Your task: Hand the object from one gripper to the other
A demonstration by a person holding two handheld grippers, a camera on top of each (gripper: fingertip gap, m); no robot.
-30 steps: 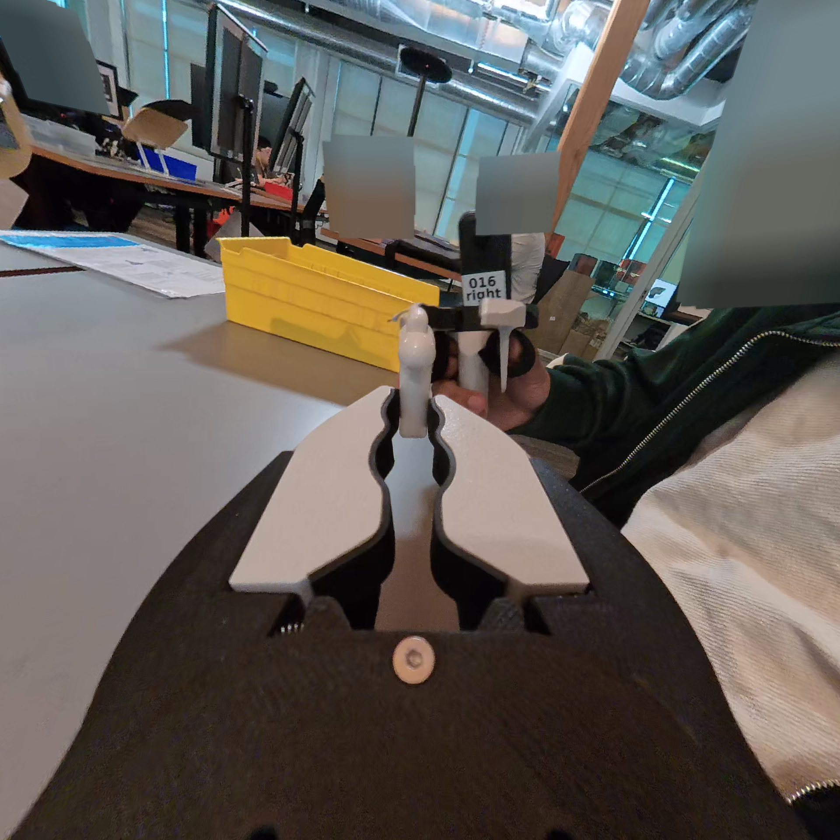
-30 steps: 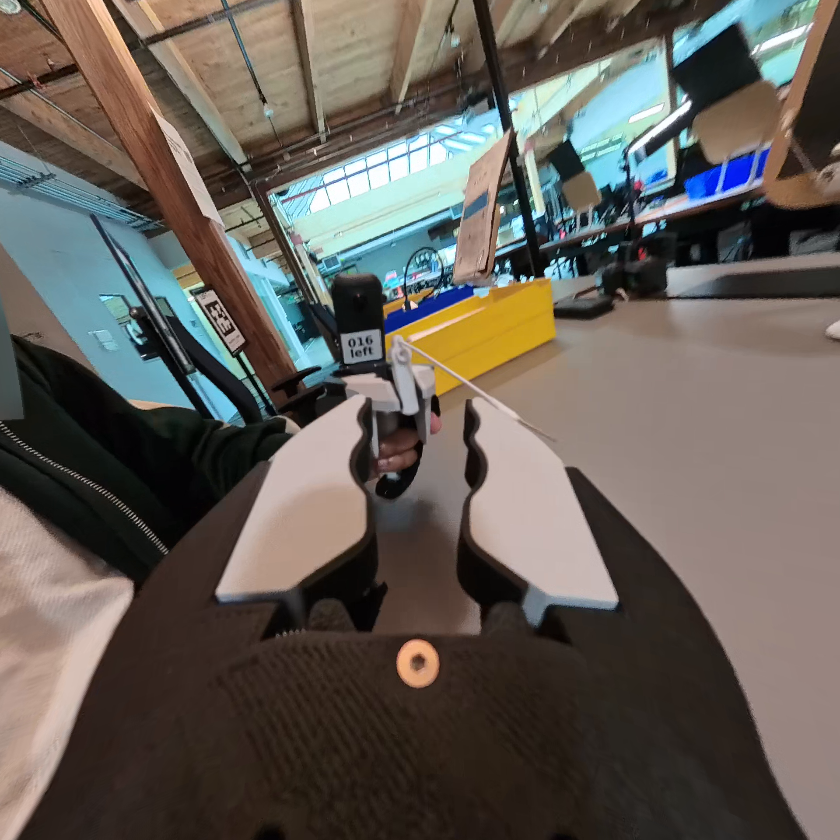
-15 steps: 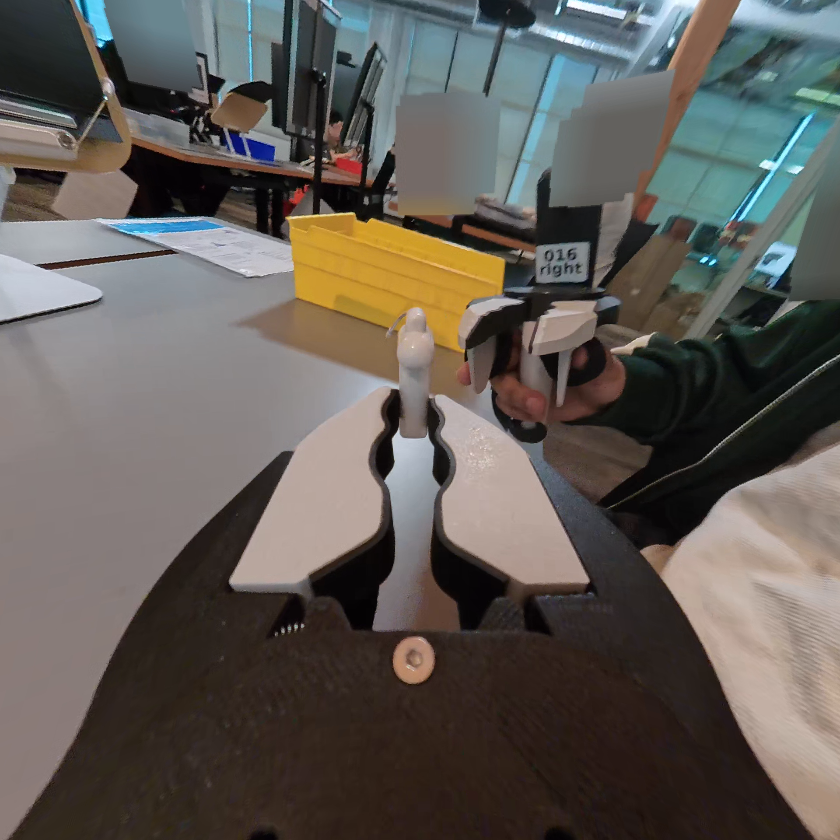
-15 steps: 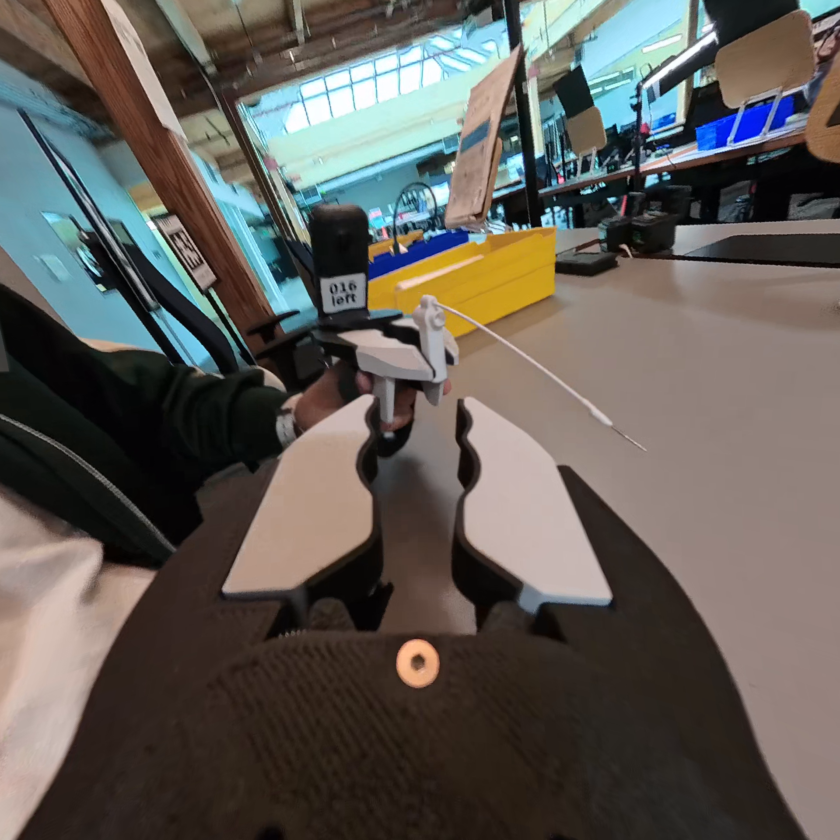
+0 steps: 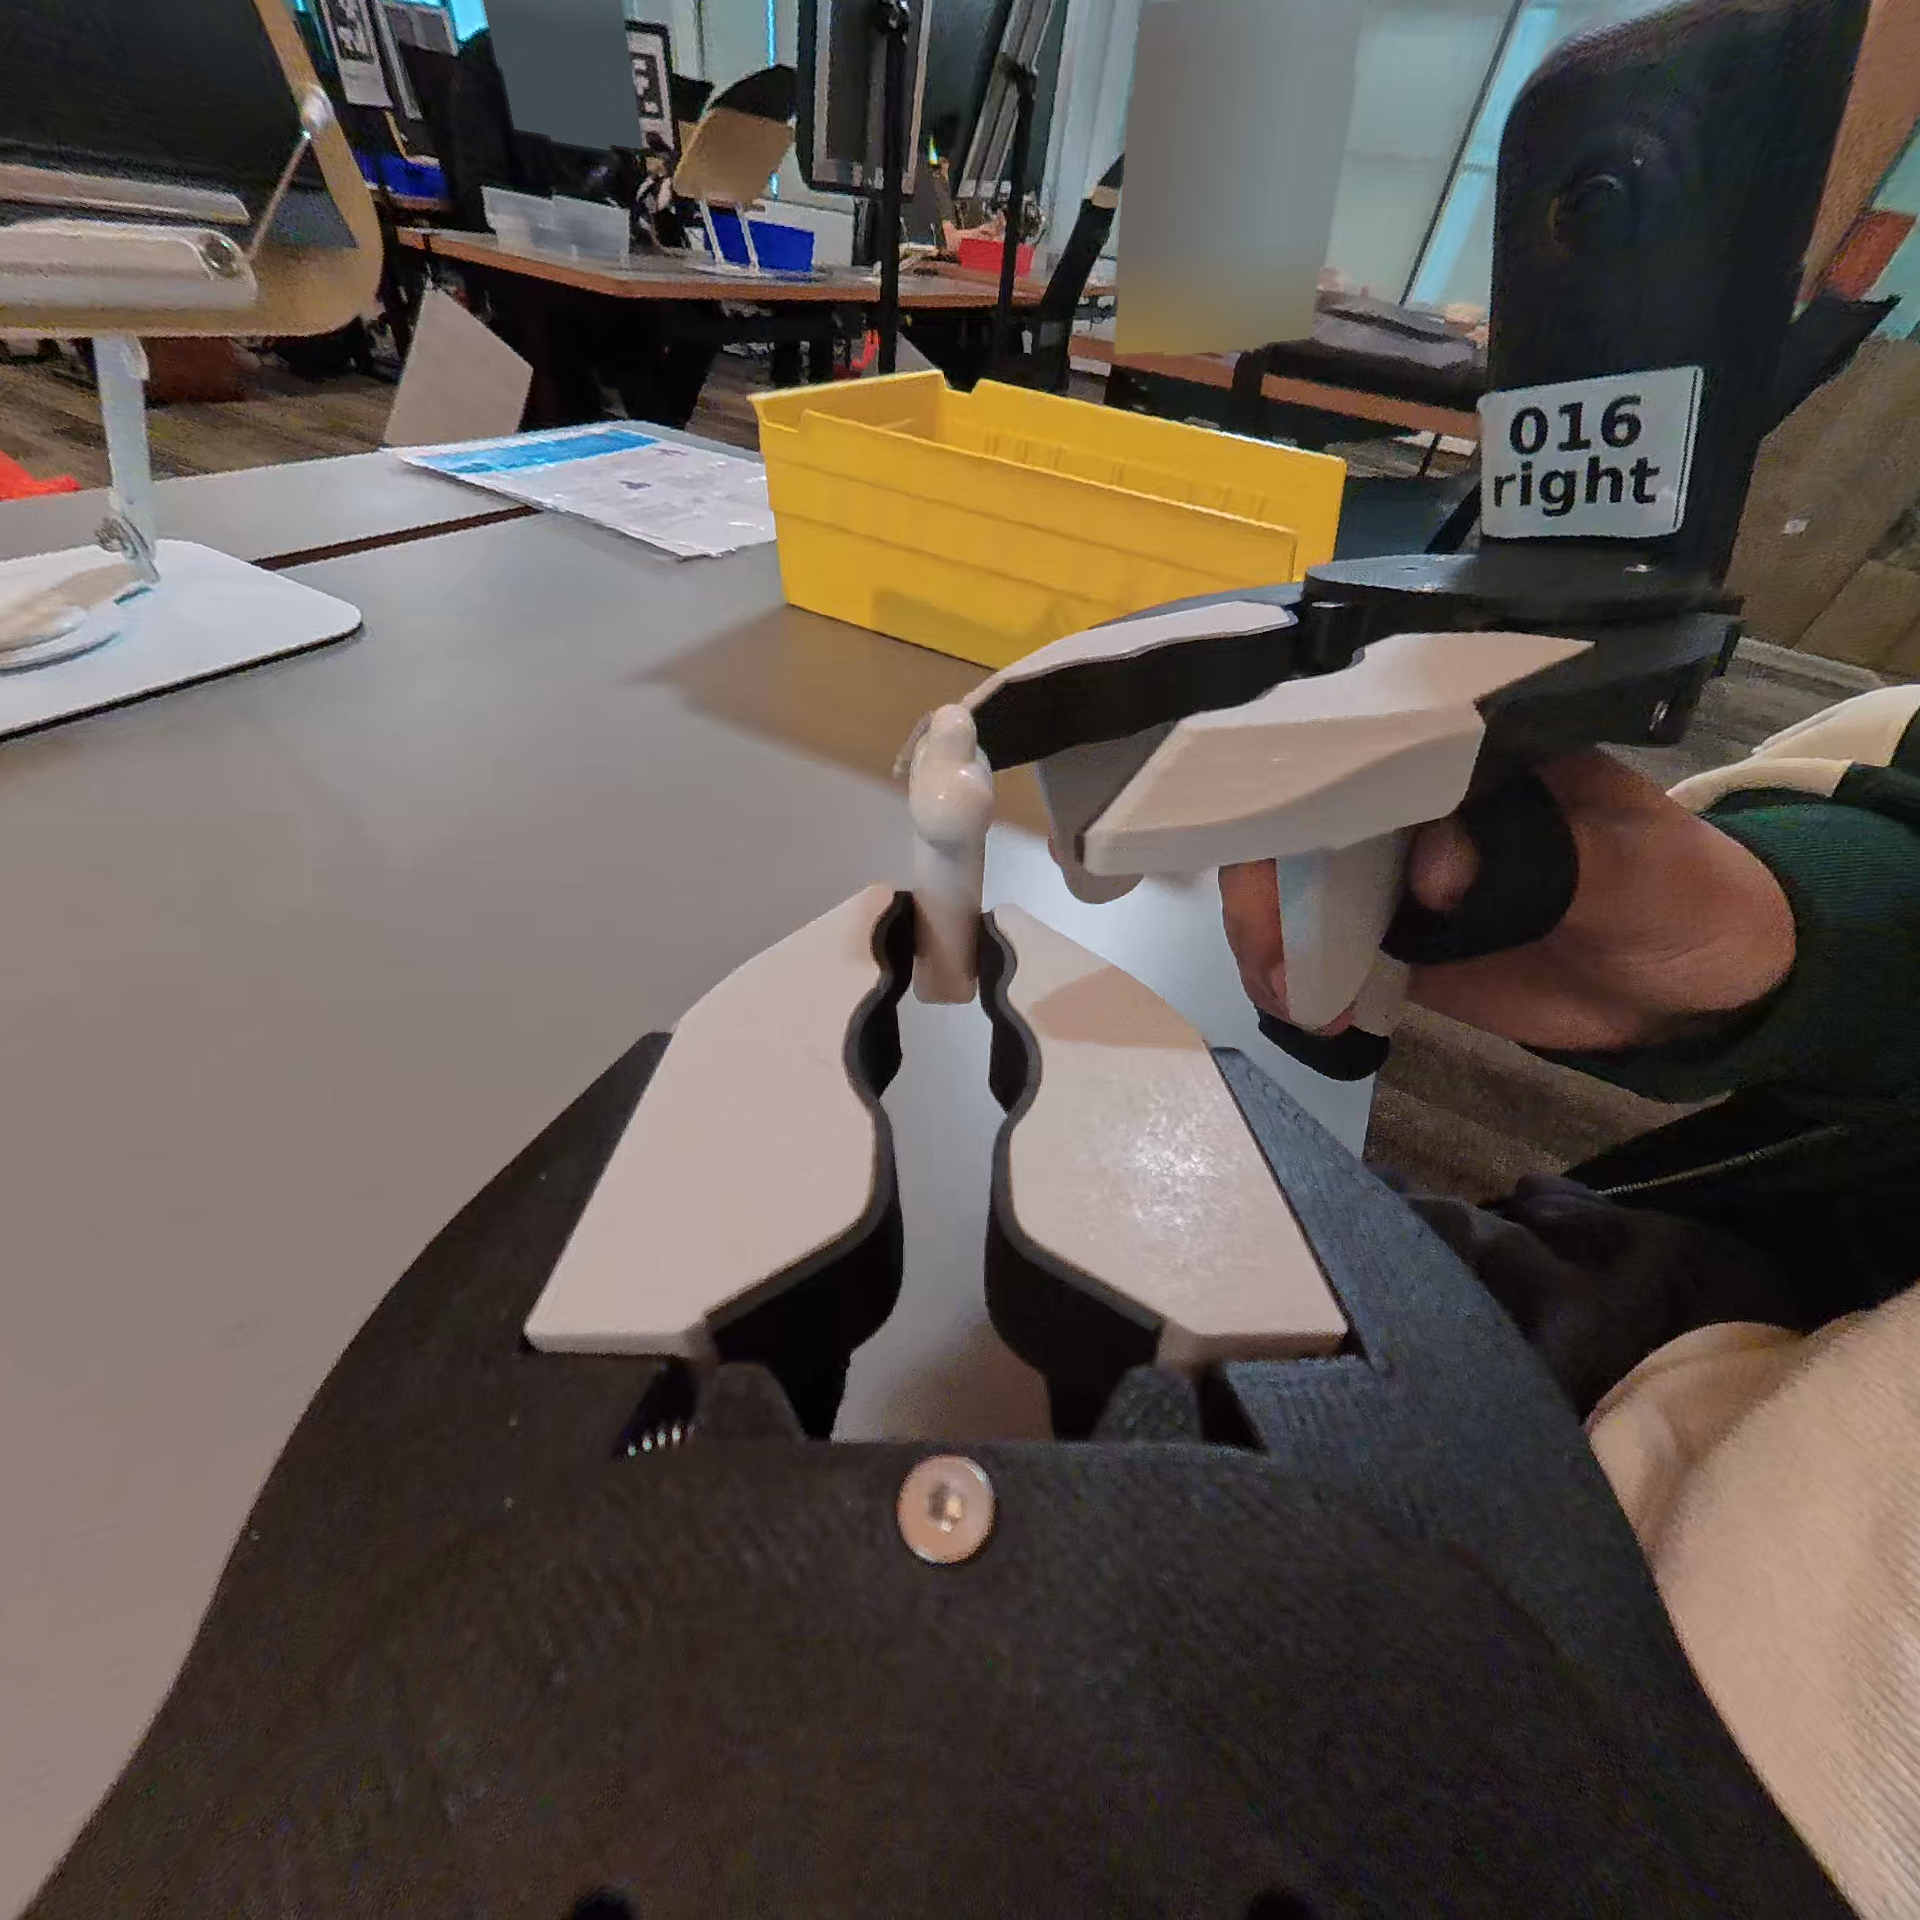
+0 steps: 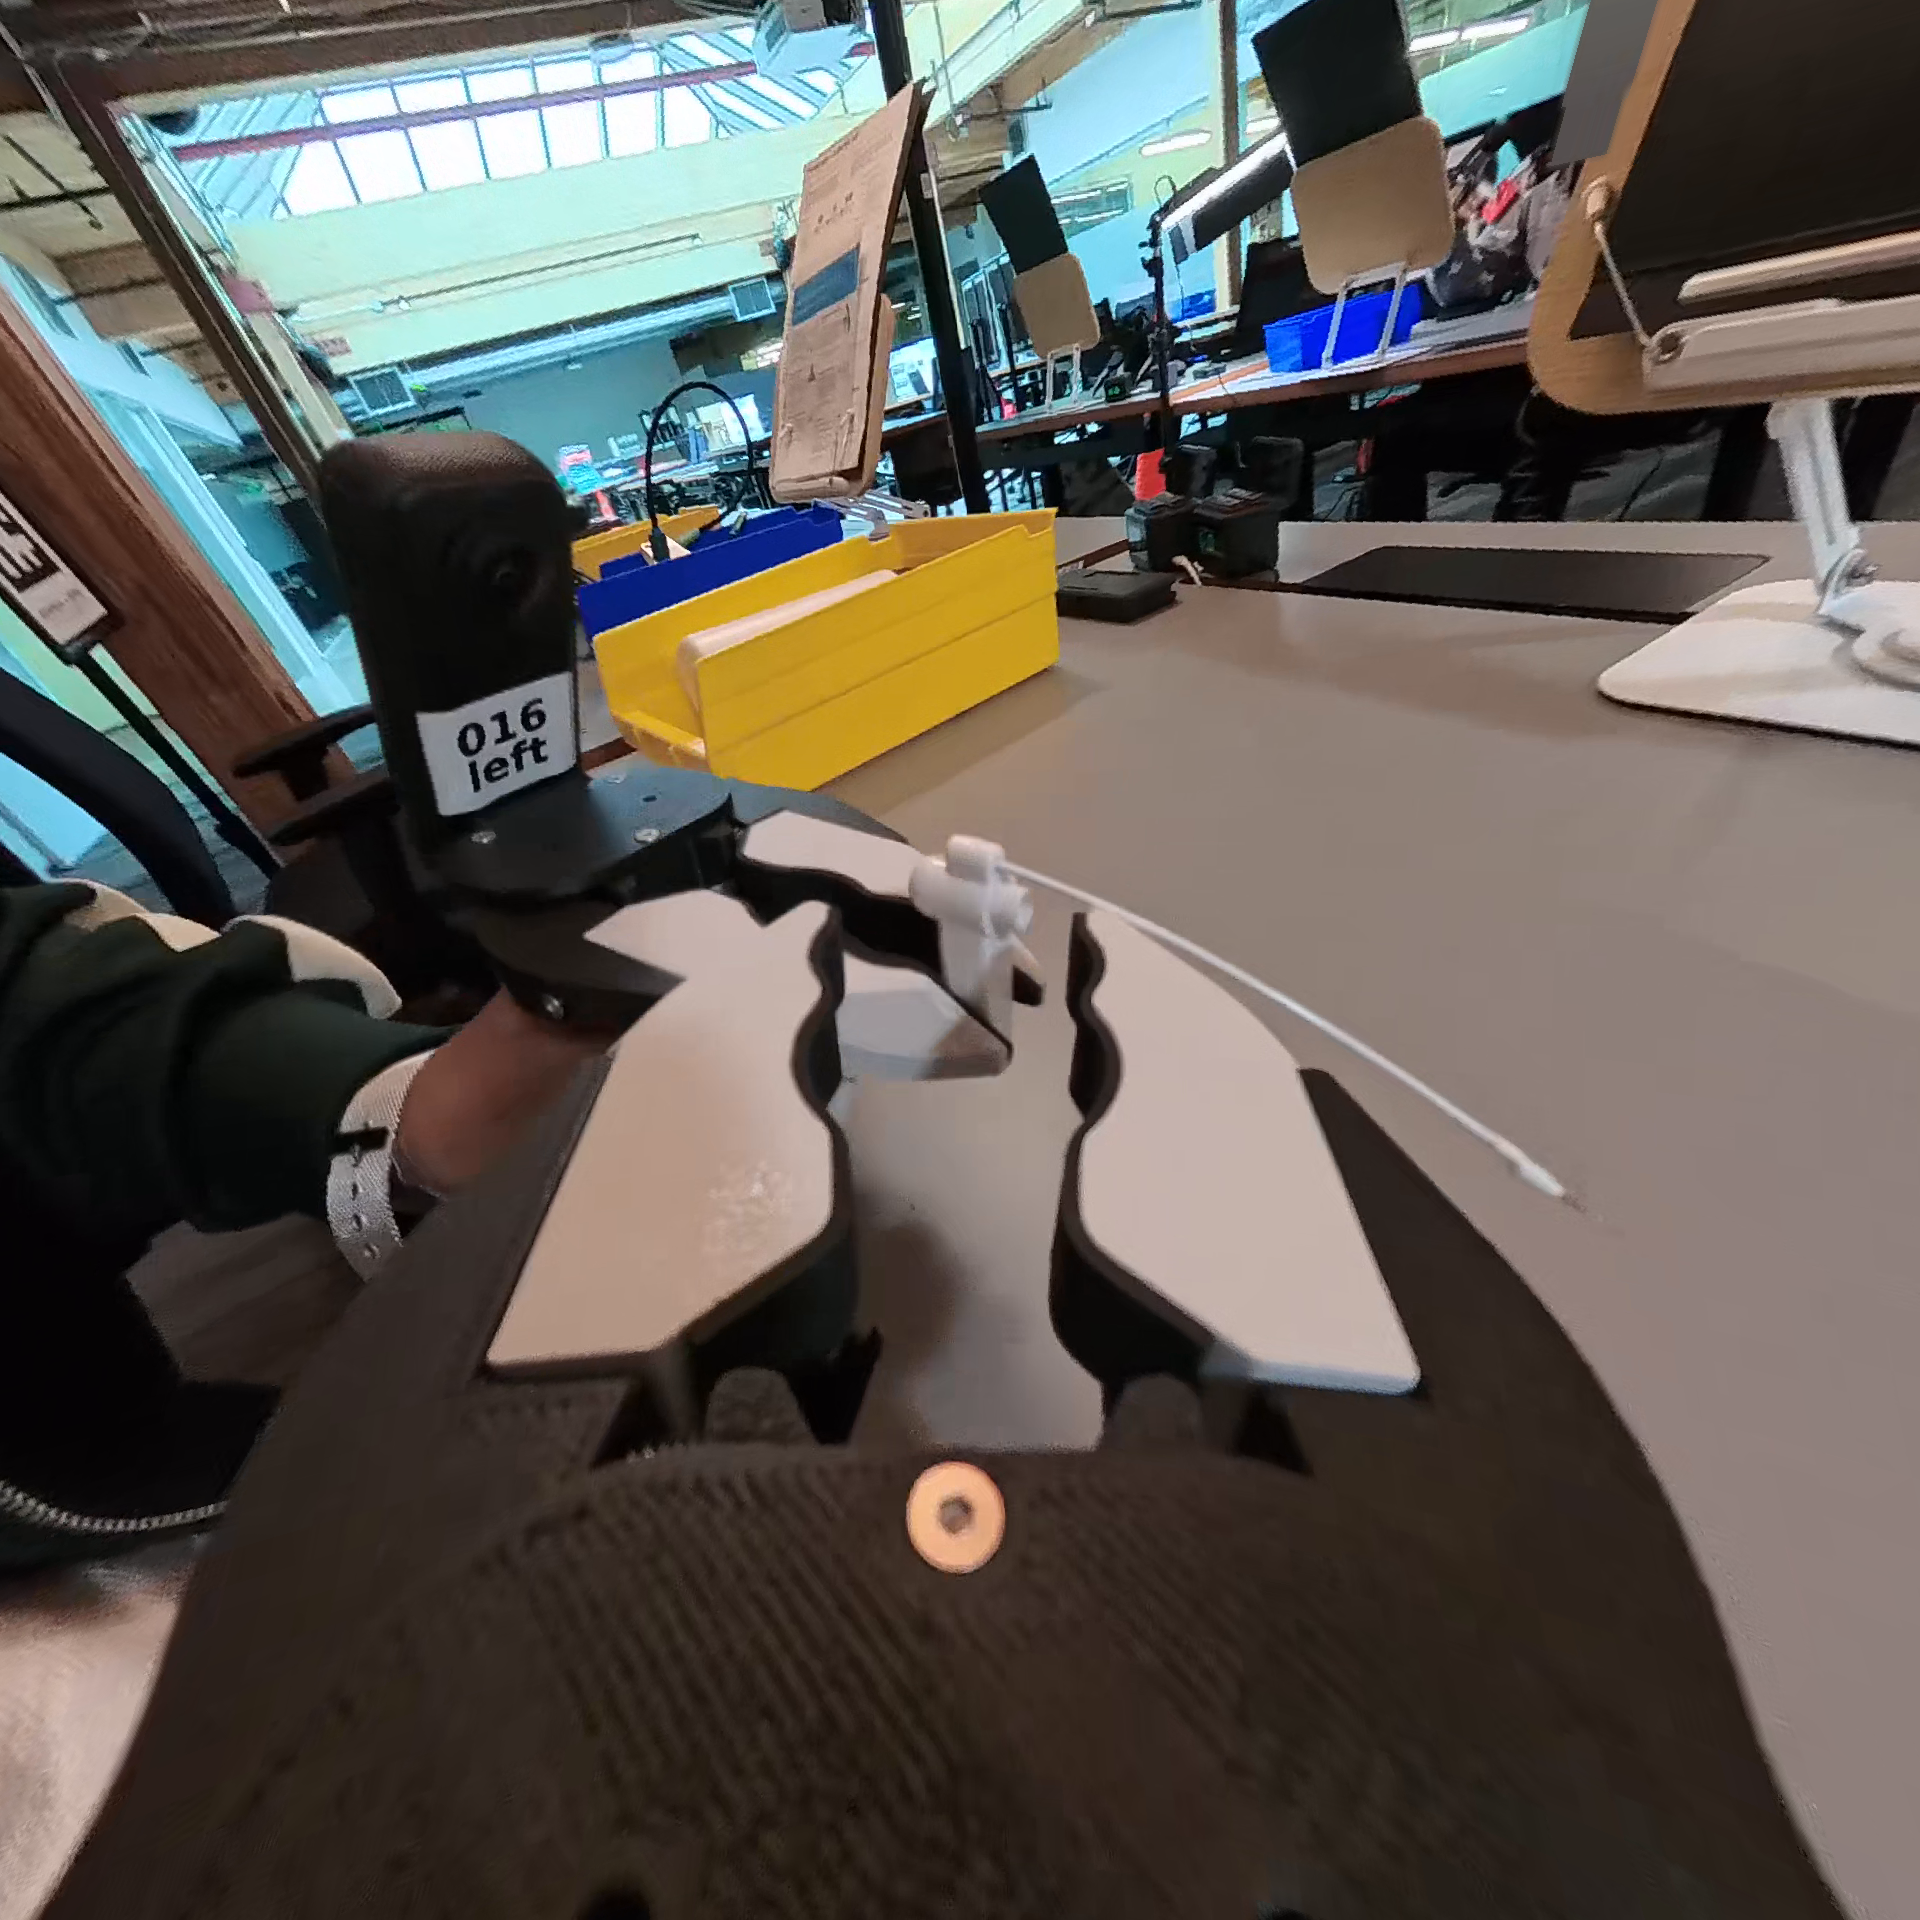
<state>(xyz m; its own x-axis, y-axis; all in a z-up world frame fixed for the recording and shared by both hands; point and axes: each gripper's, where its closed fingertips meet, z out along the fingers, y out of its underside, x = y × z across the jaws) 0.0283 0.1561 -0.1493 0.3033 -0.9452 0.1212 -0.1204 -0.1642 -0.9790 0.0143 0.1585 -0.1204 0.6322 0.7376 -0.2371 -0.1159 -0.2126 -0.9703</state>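
Observation:
A small white plastic piece (image 5: 945, 800) with a long thin white rod (image 6: 1299, 1023) is the object. My left gripper (image 5: 945, 940) is shut on its lower stem and holds it upright above the grey table (image 5: 364, 883). My right gripper (image 6: 951, 930) is open, and its fingertips stand on either side of the piece (image 6: 971, 914) without closing on it. In the left wrist view the right gripper (image 5: 1029, 790) comes in from the right, one finger touching the piece's head. In the right wrist view the left gripper (image 6: 987, 997) reaches in from the left.
A yellow bin (image 5: 1039, 520) stands on the table behind the grippers and also shows in the right wrist view (image 6: 852, 655), with a blue bin (image 6: 707, 561) behind it. A white monitor stand base (image 5: 156, 634) and a printed sheet (image 5: 603, 478) lie further out. A person's sleeves flank both grippers.
The right gripper has moved in close to the left one, and its open fingers now bracket the white piece. The left gripper still holds the piece.

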